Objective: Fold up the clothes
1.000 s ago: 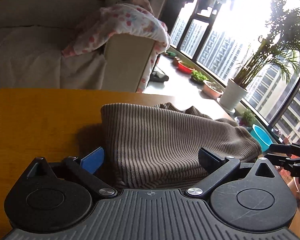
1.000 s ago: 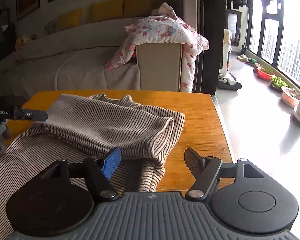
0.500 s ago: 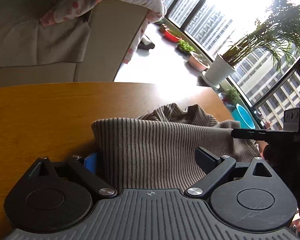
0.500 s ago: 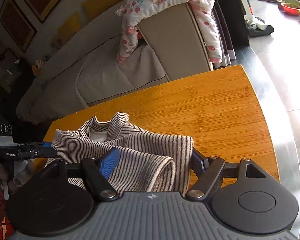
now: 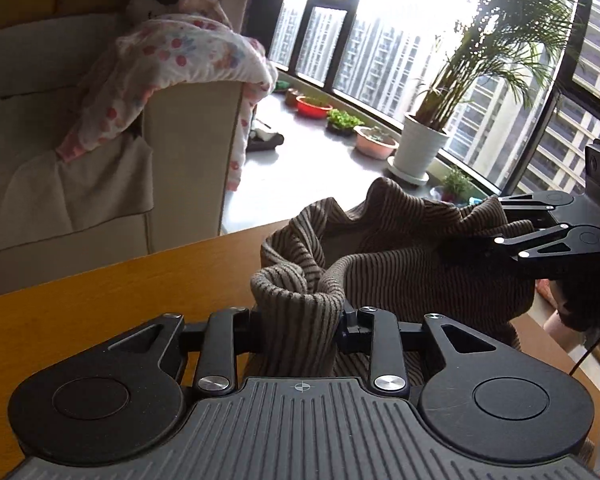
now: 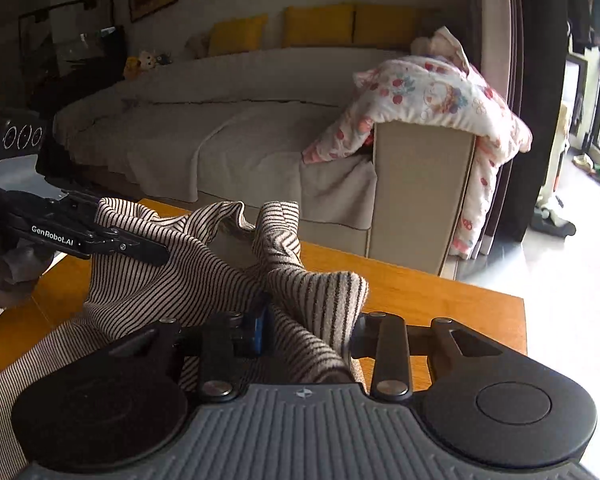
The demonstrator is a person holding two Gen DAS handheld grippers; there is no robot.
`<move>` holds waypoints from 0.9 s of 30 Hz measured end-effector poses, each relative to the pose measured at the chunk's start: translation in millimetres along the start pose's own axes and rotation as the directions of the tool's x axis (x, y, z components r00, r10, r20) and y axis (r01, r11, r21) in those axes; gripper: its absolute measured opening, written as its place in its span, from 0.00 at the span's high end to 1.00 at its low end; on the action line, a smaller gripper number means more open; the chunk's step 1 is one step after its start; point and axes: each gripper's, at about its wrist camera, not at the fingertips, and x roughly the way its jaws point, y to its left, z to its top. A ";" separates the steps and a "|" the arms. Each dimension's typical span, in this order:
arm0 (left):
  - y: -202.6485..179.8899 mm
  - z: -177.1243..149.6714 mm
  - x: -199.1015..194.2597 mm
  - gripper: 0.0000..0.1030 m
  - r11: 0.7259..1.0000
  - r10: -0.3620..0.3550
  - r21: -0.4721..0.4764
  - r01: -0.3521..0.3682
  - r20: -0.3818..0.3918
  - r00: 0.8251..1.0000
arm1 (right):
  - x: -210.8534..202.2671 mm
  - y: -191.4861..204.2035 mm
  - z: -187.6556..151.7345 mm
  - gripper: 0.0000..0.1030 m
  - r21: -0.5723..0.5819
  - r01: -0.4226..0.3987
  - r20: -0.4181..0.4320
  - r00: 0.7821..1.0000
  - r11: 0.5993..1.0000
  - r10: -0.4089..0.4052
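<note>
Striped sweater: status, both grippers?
Left gripper shut on brown striped knit sweater. Right gripper shut on same sweater, bunched up above orange wooden table. Nothing in the way.

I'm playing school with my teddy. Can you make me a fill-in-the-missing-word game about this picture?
1. Both the left gripper and the right gripper are shut on the ______ sweater.
2. The sweater hangs over a ______ table made of wood.
3. The flowery blanket is draped over the arm of the ______.
4. By the window, the tall palm grows in a ______ pot.

Missing words: striped; orange-brown; sofa; white
</note>
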 end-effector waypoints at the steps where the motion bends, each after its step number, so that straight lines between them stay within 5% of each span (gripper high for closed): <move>1: -8.2 -2.3 -15.9 0.69 0.999 0.000 0.036 -0.001 0.021 1.000 | -12.1 12.9 -3.4 0.67 -0.054 0.016 0.009 1.000 0.998 -0.016; 4: -34.0 -24.6 -56.0 0.68 0.987 0.015 0.158 -0.025 0.059 0.998 | -48.3 51.6 -13.7 0.67 -0.214 0.067 0.041 0.997 0.975 -0.059; 7: -57.2 -57.2 -84.3 0.67 0.974 0.047 0.219 -0.050 0.018 0.999 | -74.8 91.1 -32.8 0.66 -0.357 0.105 0.047 0.994 0.928 -0.094; 13: -77.1 -117.8 -130.6 0.57 0.979 0.096 0.187 -0.084 -0.057 0.994 | -94.0 152.9 -100.6 0.64 -0.541 0.112 -0.043 0.986 0.833 -0.161; 15: -72.9 -131.8 -142.2 0.48 0.987 0.098 0.133 -0.086 -0.087 0.991 | -102.8 160.7 -115.8 0.59 -0.541 0.095 -0.077 0.984 0.836 -0.162; 19: -53.9 -145.7 -164.9 0.31 0.997 0.007 -0.070 -0.014 -0.099 0.995 | -135.4 148.3 -127.3 0.46 -0.381 0.025 -0.150 0.985 0.924 -0.088; 23: -36.5 -144.6 -161.6 0.18 0.961 -0.094 -0.267 0.075 -0.056 0.994 | -166.5 105.8 -120.5 0.28 -0.037 0.005 -0.110 0.994 0.999 -0.009; 27: -36.8 -140.5 -130.5 0.16 0.949 -0.060 -0.314 0.036 -0.066 0.996 | -157.7 57.7 -119.2 0.25 0.353 0.005 -0.030 1.000 0.936 0.005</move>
